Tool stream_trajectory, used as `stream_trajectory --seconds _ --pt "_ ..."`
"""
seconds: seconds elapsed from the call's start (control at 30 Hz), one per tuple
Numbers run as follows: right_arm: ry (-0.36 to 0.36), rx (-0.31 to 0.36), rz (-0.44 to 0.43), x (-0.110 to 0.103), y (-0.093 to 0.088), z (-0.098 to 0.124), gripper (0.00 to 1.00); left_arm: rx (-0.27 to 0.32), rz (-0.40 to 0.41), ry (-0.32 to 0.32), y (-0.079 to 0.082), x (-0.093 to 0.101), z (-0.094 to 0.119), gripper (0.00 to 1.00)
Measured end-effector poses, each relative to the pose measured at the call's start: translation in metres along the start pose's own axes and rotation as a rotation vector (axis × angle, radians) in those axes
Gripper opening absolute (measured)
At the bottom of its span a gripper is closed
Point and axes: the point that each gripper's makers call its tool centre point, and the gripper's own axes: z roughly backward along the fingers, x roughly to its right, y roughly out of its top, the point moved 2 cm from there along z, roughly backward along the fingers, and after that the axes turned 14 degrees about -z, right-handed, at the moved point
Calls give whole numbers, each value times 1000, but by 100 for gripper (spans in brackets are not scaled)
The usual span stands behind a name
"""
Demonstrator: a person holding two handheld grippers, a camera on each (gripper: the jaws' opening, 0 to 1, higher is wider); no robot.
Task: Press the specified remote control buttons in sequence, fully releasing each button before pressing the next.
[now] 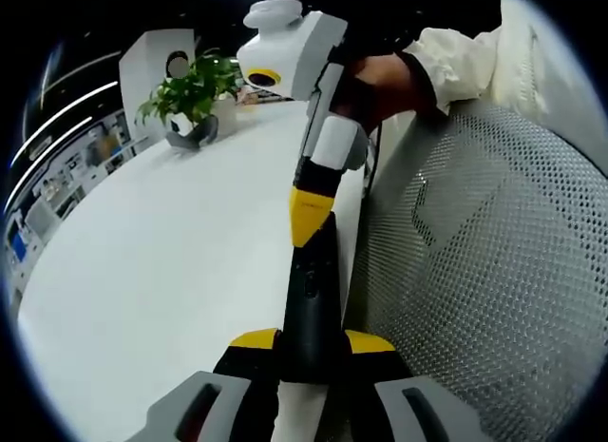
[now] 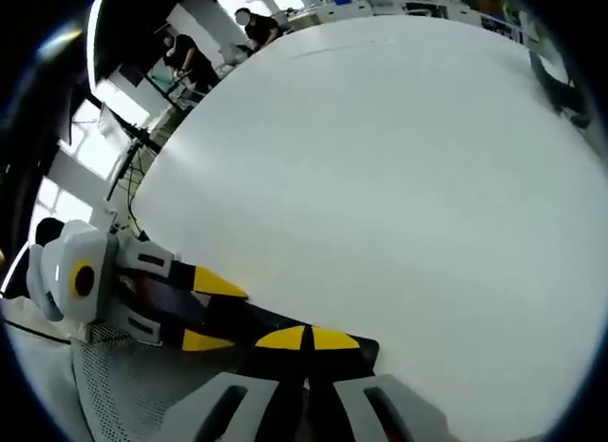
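A slim black remote [image 1: 312, 290] is clamped between the yellow-tipped jaws of my left gripper [image 1: 312, 340], which is shut on its near end. It points away over the edge of the white table [image 1: 171, 252]. My right gripper [image 1: 309, 214] comes down from above in a person's hand [image 1: 380, 81], its yellow tips closed together and resting on the remote's upper face. In the right gripper view, my right gripper [image 2: 307, 338] has its tips shut on top of the remote [image 2: 249, 318], while the left gripper [image 2: 211, 312] holds the remote from the left. The buttons are hidden.
A potted green plant [image 1: 190, 90] stands at the table's far end. A white mesh chair back [image 1: 475, 271] fills the right side next to the table edge. People [image 2: 256, 24] sit far beyond the table [image 2: 380, 176]. The mesh [image 2: 123, 385] also lies under the left gripper.
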Motion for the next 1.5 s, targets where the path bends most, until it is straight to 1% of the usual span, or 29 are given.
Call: stream_trajectory --seconds 0.2,0.4,0.6,0.7,0.83,1.0,1.2,1.5 --pt "8 -1 -18 1 1 0 0 1 2 -1 0 0 0 25" --pt "2 -5 15 0 1 0 0 3 4 -2 0 0 0 25" --pt "12 -16 -35 0 0 2 0 3 5 -2 0 0 0 25" --pt "13 -28 -28 -2 -2 3 0 4 4 -2 0 0 0 25" --pt "34 -38 -17 -7 -4 3 0 7 9 -2 0 0 0 25" --pt "66 -63 -46 -12 -8 5 0 13 18 0 0 0 1 25" --pt "46 -83 -51 -9 -12 3 0 21 26 2 0 0 1 25" --pt "37 -90 -44 -8 -13 2 0 22 22 4 0 0 1 25"
